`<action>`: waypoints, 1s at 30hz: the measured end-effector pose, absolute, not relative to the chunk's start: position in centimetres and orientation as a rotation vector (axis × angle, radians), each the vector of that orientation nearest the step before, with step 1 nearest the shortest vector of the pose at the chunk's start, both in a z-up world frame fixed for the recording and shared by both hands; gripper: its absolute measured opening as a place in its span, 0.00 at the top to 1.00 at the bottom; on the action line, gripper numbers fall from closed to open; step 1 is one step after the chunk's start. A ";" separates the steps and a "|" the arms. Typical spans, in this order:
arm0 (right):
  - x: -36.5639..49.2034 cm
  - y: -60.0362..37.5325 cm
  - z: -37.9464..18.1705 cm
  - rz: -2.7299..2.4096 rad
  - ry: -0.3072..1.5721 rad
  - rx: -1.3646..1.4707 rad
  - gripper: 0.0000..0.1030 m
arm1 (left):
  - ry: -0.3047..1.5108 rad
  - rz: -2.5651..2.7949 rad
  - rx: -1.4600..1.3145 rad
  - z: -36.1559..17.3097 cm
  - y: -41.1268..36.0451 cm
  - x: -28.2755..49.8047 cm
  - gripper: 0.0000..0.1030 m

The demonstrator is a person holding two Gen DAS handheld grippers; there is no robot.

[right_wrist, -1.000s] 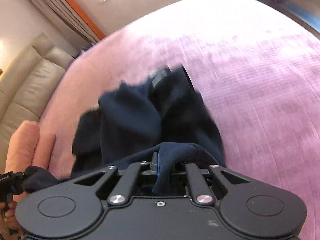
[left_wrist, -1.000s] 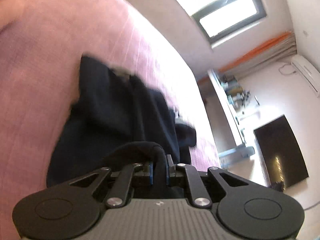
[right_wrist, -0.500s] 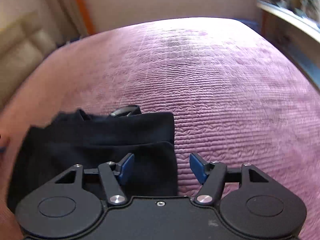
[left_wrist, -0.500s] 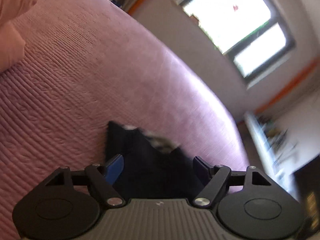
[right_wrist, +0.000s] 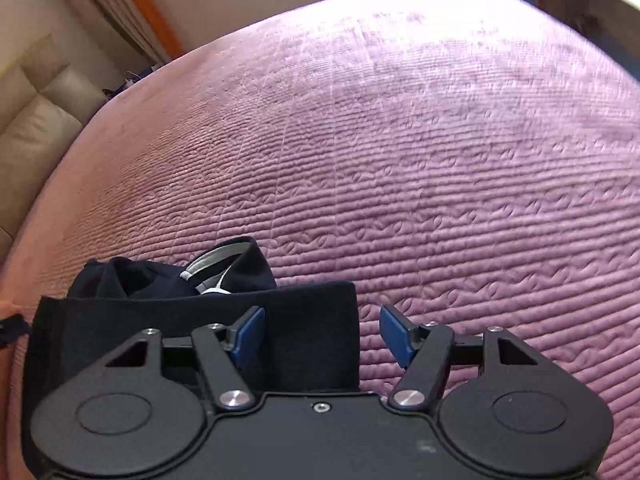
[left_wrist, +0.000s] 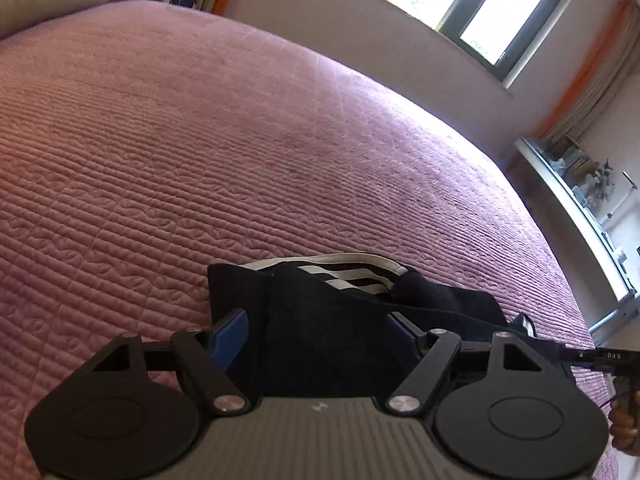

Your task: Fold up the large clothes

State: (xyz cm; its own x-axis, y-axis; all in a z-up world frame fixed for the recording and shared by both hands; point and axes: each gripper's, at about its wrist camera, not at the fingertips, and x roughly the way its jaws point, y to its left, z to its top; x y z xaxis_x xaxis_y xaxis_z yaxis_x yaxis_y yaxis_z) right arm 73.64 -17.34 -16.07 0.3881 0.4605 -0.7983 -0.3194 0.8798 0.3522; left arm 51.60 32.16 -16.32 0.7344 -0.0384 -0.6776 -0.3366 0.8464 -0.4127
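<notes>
Left gripper [left_wrist: 318, 330], black two-finger with blue pads: jaws wide apart, just opened, gripping nothing. Folded dark navy garment with white stripes [left_wrist: 332, 320] flat on the pink-purple quilted bedspread [left_wrist: 200, 160], directly ahead of and between the left jaws, not pinched; fabric running under the gap, pads clear of it as far as visible. White-striped band at the garment's far edge, beyond the fingertips. Left blue pad [left_wrist: 230, 334] over the garment's left edge, bedspread just outside it.

Right gripper [right_wrist: 322, 334], same black build with blue pads: jaws also wide, just opened, nothing held. Same folded dark navy garment [right_wrist: 200, 320] ahead of and left of the right jaws; its right edge falling between the two pads, so left pad [right_wrist: 250, 332] above fabric, right pad [right_wrist: 394, 334] above bare bedspread [right_wrist: 440, 160]. Bunched fabric with a grey-white lining at the garment's far side, beyond the left fingertip.

No containers in view; garment lying loose on the bed.

Far beyond the jaws: window [left_wrist: 480, 12] and orange-edged curtain [left_wrist: 592, 72] in the left view, beige padded headboard [right_wrist: 36, 120] far left in the right view. Part of a hand [left_wrist: 624, 424] on the other handle at the right edge of the left view.
</notes>
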 end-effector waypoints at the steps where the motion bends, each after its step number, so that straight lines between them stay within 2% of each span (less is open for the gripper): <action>1: 73.7 -17.3 -16.1 0.504 1.065 0.158 0.26 | 0.744 0.166 -0.551 -16.8 32.2 51.9 0.25; 3: 73.5 -17.1 -15.9 0.539 1.051 0.170 0.33 | 0.764 0.154 -0.558 -18.0 32.3 53.1 0.26; 4: 73.3 -16.9 -15.8 0.558 1.046 0.164 0.51 | 0.789 0.142 -0.569 -18.5 32.3 53.6 0.27; 5: 72.9 -16.5 -15.5 0.574 1.032 0.147 0.68 | 0.819 0.139 -0.572 -19.1 32.2 54.1 0.41; 6: 72.3 -16.2 -15.1 0.573 1.004 0.115 0.71 | 0.828 0.142 -0.555 -19.4 31.8 54.2 0.58; 7: 71.6 -15.9 -14.6 0.574 0.968 0.069 0.81 | 0.822 0.151 -0.522 -19.4 31.4 54.1 0.66; 8: 70.6 -15.5 -14.1 0.580 0.932 0.011 0.86 | 0.816 0.160 -0.486 -19.3 31.0 53.9 0.87; 11: 68.0 -15.5 -12.1 0.596 0.850 -0.049 0.89 | 0.737 0.172 -0.479 -18.1 30.4 52.2 0.87; 15: 65.1 -14.5 -7.6 0.607 0.678 -0.152 0.91 | 0.586 0.176 -0.468 -13.9 29.7 49.8 0.87; 20: 68.0 -12.0 -5.3 0.574 0.517 -0.170 0.91 | 0.442 0.215 -0.432 -10.2 31.5 51.4 0.87; 24: 73.5 -9.2 -10.0 0.534 0.628 -0.106 0.91 | 0.496 0.299 -0.455 -13.8 33.9 55.5 0.87; 28: 76.4 -7.3 -15.9 0.458 0.785 -0.140 0.90 | 0.685 0.356 -0.412 -20.8 33.8 59.4 0.86; 30: 77.3 -6.8 -18.0 0.419 0.893 -0.151 0.89 | 0.732 0.381 -0.357 -22.9 33.1 59.7 0.74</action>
